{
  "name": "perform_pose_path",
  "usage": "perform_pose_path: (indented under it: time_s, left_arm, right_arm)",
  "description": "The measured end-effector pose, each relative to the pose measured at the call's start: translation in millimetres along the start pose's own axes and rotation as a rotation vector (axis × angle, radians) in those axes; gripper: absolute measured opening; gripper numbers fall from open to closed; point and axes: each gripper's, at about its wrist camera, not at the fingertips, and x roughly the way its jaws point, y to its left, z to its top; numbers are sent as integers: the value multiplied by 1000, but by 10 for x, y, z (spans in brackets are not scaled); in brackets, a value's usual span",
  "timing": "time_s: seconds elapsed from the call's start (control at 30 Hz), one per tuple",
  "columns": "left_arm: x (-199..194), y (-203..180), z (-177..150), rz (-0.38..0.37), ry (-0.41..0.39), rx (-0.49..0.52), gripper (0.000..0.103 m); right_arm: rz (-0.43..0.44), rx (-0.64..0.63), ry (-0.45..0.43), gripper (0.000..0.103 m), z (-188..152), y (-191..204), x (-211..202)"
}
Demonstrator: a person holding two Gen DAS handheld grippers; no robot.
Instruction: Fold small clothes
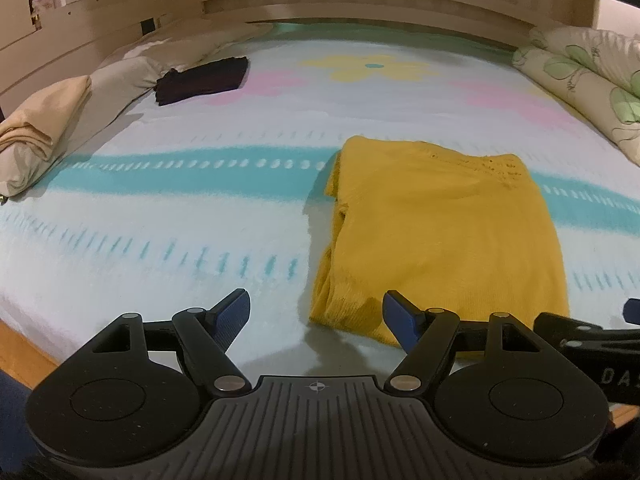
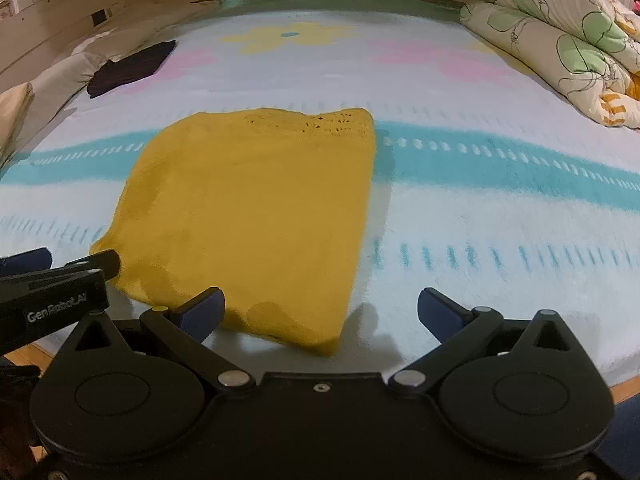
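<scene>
On the bed's near edge, reading left to right: the left tool point(image 1: 316, 316) hangs with its jaws apart and empty over the garment's left near corner, then the mustard-yellow knitted garment point(image 2: 256, 208), folded into a rough rectangle running away from the person, then the right tool point(image 2: 320, 316), jaws wide and empty, straddling the right near corner, slightly closer.

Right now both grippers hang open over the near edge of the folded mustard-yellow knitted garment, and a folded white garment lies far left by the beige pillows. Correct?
One error: the far-left garment is dark, almost black, not white, as the left wrist view shows. The left gripper and right gripper do hang open at the mustard-yellow knitted garment.
</scene>
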Motion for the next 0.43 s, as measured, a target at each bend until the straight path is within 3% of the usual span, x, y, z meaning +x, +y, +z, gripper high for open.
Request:
perform_pose_path:
  time_s: [0.43]
  left_arm:
    - [-48, -12, 29, -8, -18, -10, 72]
  right_arm:
    - [4, 32, 3, 102, 3, -98, -36]
